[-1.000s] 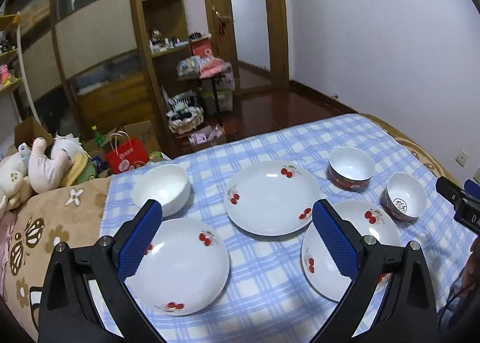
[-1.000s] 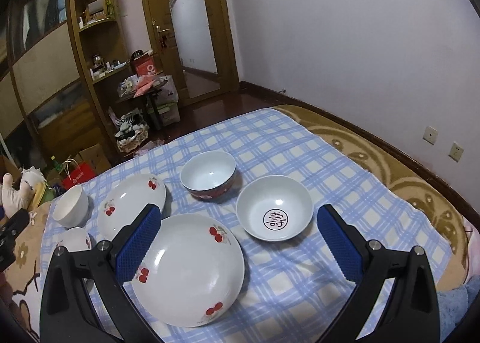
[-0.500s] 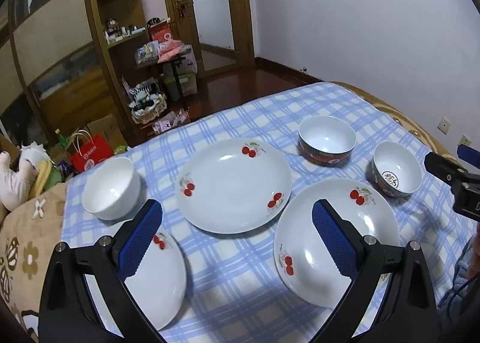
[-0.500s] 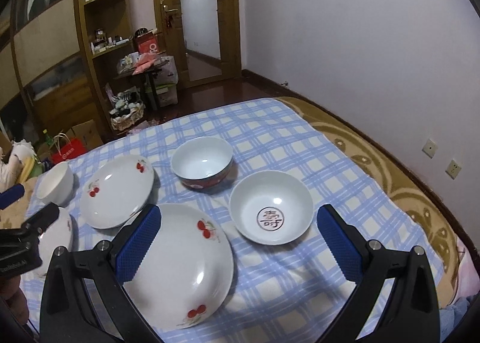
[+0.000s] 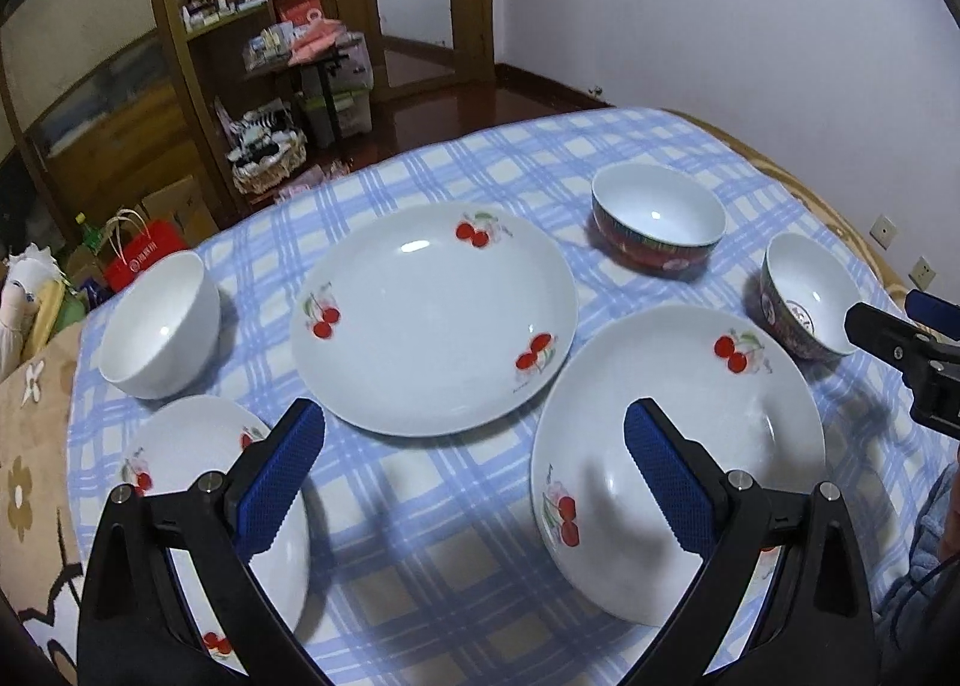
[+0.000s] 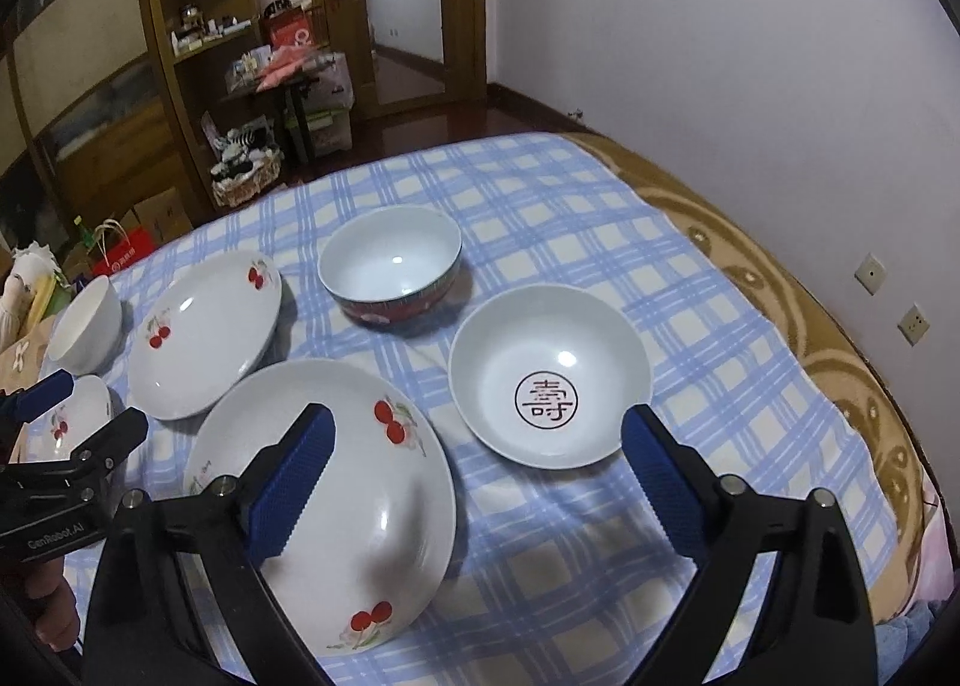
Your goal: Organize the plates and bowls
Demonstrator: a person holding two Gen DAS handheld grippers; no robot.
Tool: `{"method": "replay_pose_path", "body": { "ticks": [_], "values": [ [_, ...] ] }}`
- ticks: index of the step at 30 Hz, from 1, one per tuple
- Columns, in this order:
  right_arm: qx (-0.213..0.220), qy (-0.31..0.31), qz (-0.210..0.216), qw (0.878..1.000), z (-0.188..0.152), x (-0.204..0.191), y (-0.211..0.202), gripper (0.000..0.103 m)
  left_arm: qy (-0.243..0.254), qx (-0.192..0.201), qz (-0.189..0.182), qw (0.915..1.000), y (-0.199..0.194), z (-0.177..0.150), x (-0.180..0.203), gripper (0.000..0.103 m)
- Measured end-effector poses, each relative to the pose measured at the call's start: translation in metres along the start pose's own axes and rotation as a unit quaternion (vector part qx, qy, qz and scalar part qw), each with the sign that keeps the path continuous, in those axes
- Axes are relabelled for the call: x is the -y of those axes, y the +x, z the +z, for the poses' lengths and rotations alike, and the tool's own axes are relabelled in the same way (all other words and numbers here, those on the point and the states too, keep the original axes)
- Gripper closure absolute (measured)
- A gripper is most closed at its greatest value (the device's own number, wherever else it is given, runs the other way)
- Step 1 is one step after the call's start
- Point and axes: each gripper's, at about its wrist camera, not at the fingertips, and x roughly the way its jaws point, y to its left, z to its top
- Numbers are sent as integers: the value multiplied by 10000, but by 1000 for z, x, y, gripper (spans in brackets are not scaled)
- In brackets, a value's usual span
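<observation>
Three white cherry plates lie on the blue checked cloth: a far one (image 5: 435, 314) (image 6: 204, 332), a near right one (image 5: 684, 452) (image 6: 336, 500), and a near left one (image 5: 198, 476) (image 6: 66, 422). A plain white bowl (image 5: 159, 326) (image 6: 84, 323) stands at the left. A red-sided bowl (image 5: 657, 221) (image 6: 393, 269) stands further back. A bowl with a round character mark (image 5: 807, 305) (image 6: 549, 377) stands at the right. My left gripper (image 5: 471, 473) is open and empty above the gap between the near plates. My right gripper (image 6: 477, 476) is open and empty just before the marked bowl.
The checked cloth (image 6: 540, 194) covers a surface with a brown patterned edge (image 6: 840, 362) at the right. Wooden shelves (image 5: 198, 26), a basket and a red bag (image 5: 147, 257) stand on the floor beyond. A white wall (image 6: 720, 26) is at the right.
My left gripper has swung right and forward, from over the near left plate to between the near plates. My right gripper has moved closer to the marked bowl. Both stayed open.
</observation>
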Motion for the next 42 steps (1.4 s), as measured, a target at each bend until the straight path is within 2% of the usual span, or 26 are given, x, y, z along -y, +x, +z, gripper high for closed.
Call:
{"method": "replay_pose_path", "body": {
  "ticks": [6,12,15,19,21,22,23,24,29,31,32,39,42],
  "values": [
    [-378,101,182,9991,-8,-3,11,3,237,-80,-103,9996,4,-8,12,4],
    [-665,-14,169,9976,-15,-8,21,3,123,-374,-220,9990,19,-17,14,5],
    [-728,50,215,9971,-18,-7,24,9,207,-430,-150,9987,26,-21,17,12],
    [-887,69,216,9958,-21,-5,31,12,75,-677,-296,9972,37,-26,15,33],
    [-972,85,241,9949,-22,-4,36,23,-161,-785,-366,9961,42,-28,10,42],
    [-1021,103,257,9944,-22,-3,38,28,-274,-871,-464,9947,45,-29,7,50],
    [-1105,127,308,9933,-23,-2,42,42,-355,-944,-539,9934,48,-30,6,57],
    [-1175,151,345,9924,-23,-2,44,50,-495,-1029,-627,9915,51,-31,2,59],
    [-1377,181,443,9893,-25,-2,55,57,-911,-1121,-863,9857,56,-34,-10,74],
    [-1453,181,482,9880,-25,-2,59,68,-787,-1050,-926,9870,54,-33,-9,79],
    [-1510,189,503,9871,-26,-1,61,78,-757,-1028,-938,9874,53,-33,-8,80],
    [-1709,457,737,9815,-28,4,71,88,-779,-1117,-1073,9849,58,-35,-8,82],
    [-1718,401,800,9811,-29,0,71,93,-762,-1134,-1152,9839,59,-35,-6,87]
  ]
}}
